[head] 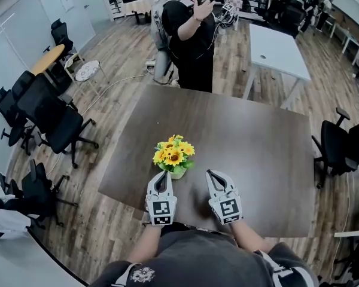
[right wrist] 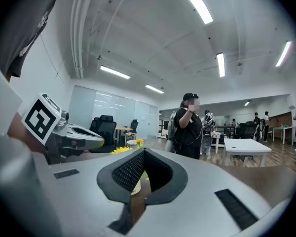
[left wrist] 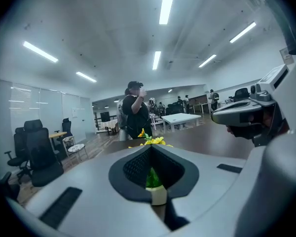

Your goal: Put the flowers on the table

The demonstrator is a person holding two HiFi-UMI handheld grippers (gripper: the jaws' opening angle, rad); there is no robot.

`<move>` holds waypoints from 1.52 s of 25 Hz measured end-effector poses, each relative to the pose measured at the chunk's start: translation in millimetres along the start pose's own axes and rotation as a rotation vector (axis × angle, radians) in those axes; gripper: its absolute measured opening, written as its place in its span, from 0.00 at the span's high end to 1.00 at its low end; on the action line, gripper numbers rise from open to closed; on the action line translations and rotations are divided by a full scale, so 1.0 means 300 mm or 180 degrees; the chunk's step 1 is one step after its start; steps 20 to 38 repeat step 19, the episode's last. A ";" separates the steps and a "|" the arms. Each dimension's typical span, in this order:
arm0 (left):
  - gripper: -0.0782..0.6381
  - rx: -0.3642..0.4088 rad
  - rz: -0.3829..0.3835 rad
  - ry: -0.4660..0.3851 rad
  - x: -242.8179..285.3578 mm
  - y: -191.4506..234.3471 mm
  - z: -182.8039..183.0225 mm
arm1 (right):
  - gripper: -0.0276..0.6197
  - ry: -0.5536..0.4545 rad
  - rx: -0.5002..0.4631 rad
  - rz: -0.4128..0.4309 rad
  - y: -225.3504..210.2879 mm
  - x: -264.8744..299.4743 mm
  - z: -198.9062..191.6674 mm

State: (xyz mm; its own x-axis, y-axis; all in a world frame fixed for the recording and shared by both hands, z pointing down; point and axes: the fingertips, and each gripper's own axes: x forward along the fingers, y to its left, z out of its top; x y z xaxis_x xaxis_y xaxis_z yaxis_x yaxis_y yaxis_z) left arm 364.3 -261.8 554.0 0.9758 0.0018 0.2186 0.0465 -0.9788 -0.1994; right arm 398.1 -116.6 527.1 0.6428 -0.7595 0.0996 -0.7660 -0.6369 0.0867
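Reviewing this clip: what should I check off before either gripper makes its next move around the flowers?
1. Flowers upright on the table: ok.
2. Left gripper empty: ok, jaws together, nothing pinched.
3. Right gripper empty: ok, jaws together.
4. Left gripper apart from the pot: cannot tell; its tip sits right beside the pot.
5. Pot back from the near table edge: ok.
6. Person out of the way: ok, standing beyond the far edge.
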 end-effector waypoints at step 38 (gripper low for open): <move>0.88 -0.0002 -0.0093 0.0063 0.010 -0.056 0.004 | 0.92 -0.0036 -0.0078 -0.0092 -0.041 -0.025 0.023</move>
